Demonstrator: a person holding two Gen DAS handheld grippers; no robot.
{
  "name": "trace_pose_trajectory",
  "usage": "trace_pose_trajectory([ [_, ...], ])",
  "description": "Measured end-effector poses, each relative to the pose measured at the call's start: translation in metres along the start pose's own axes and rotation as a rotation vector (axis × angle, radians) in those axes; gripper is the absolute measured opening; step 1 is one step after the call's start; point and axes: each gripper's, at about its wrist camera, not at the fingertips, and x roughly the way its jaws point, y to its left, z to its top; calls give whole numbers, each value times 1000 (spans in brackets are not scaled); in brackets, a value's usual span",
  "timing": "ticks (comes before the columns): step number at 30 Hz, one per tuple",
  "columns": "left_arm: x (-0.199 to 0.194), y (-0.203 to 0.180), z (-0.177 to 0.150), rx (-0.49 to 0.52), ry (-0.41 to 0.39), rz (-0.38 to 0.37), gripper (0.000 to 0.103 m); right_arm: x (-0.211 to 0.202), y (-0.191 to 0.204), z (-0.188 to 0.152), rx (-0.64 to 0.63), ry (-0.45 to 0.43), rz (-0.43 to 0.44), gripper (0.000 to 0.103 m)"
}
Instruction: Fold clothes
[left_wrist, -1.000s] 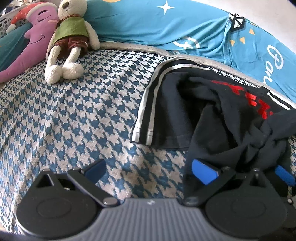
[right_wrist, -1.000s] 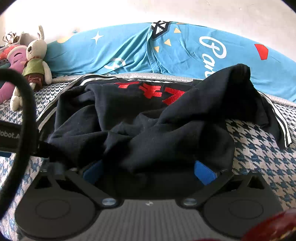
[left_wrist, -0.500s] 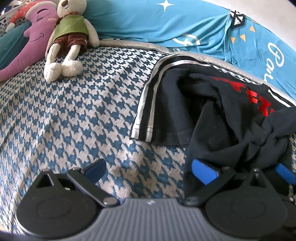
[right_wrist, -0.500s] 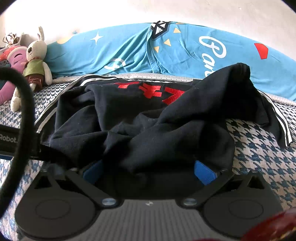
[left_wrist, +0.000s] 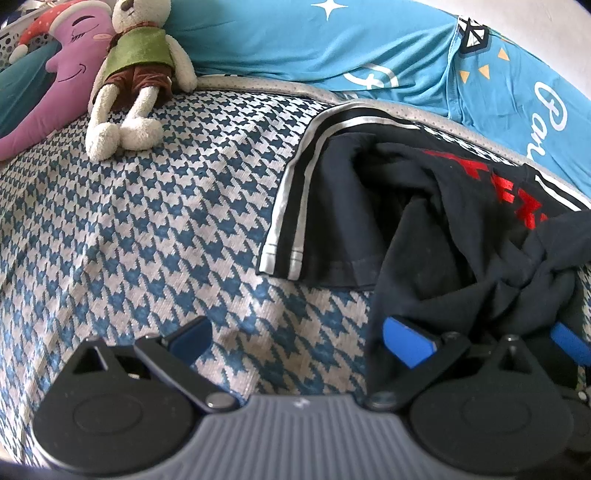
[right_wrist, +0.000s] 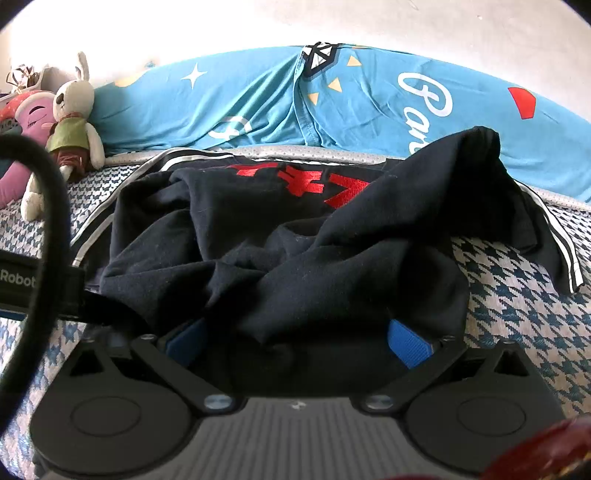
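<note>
A black garment (left_wrist: 424, 229) with red lettering and white-striped sleeves lies crumpled on the houndstooth bedspread (left_wrist: 147, 221). My left gripper (left_wrist: 299, 339) is open just above the bedspread, at the garment's left edge. Its right fingertip (left_wrist: 406, 343) is against the black cloth and its left one is over bare cover. In the right wrist view the garment (right_wrist: 295, 258) is bunched into a heap. My right gripper (right_wrist: 297, 341) is open wide, with black cloth lying between its blue fingers. The left gripper's body (right_wrist: 22, 284) shows at the left of that view.
A plush rabbit (left_wrist: 133, 66) and a purple moon pillow (left_wrist: 55, 85) lie at the far left of the bed. Blue printed bedding (left_wrist: 332, 40) runs along the wall behind the garment. A black cable (right_wrist: 55, 206) loops across the left of the right wrist view.
Almost nothing has changed. The left gripper has drifted slightly, so the bed sits a little higher in its view. Both grippers stay open and the garment keeps its shape.
</note>
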Motion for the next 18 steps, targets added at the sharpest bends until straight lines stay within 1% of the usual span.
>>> trace_pose_trajectory([
  [7,1,0,-1,-5,-1,6,103,0,0,0,1,0,0,103],
  [18,2,-4,-4,15,0,17,103,0,0,0,-5,0,-4,103],
])
